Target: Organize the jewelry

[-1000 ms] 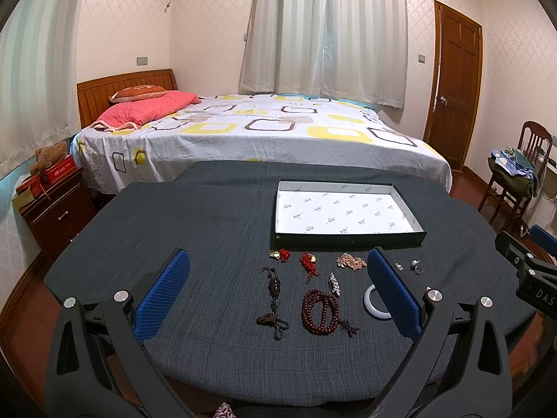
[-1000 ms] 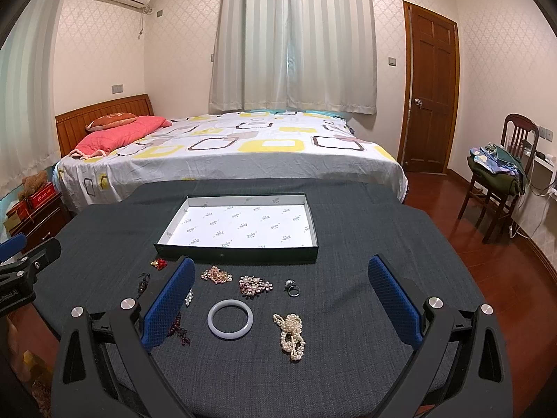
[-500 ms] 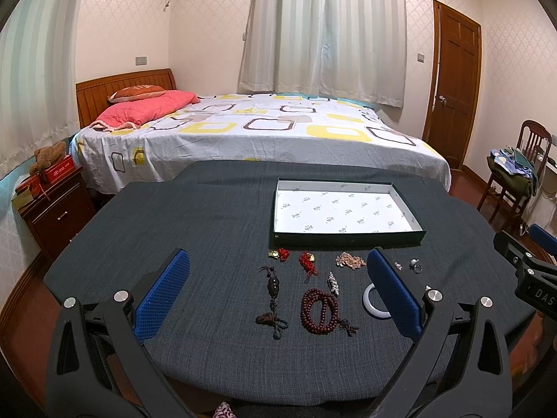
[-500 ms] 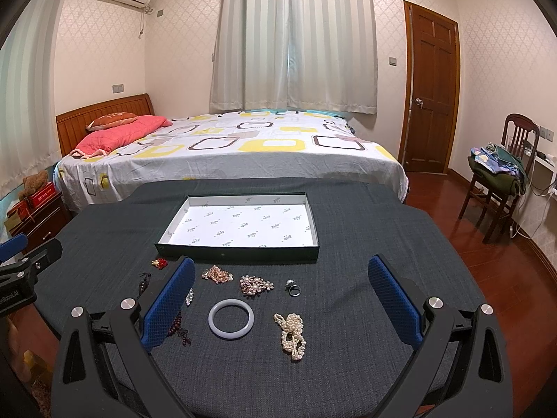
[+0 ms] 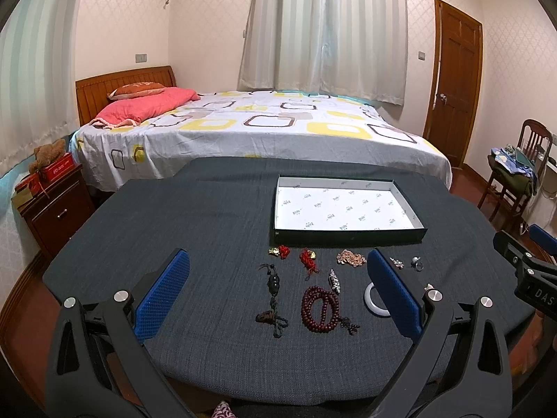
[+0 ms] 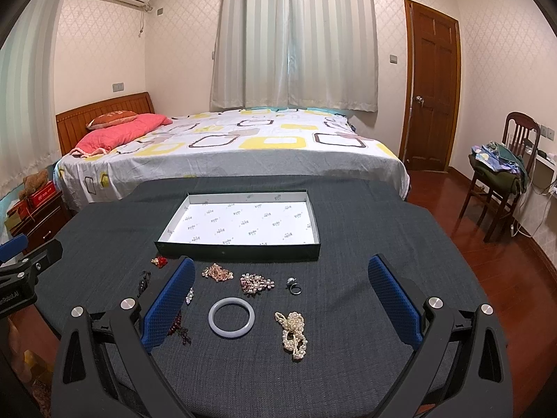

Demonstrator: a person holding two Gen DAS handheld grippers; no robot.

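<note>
Right wrist: smooth round bangle (image 6: 231, 317)

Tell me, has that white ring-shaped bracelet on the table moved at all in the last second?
No. The white bangle lies in the same spot on the dark cloth, equally far in front of the open tray, beside the pearl strand.

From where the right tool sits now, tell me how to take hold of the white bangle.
Grip the white bangle across its band, one finger inside the hole and one outside, coming straight down from above. It lies flat on the dark cloth, so no edge is exposed from the side. Take the right arc, away from the dark red beads. The right tool is already open.
</note>
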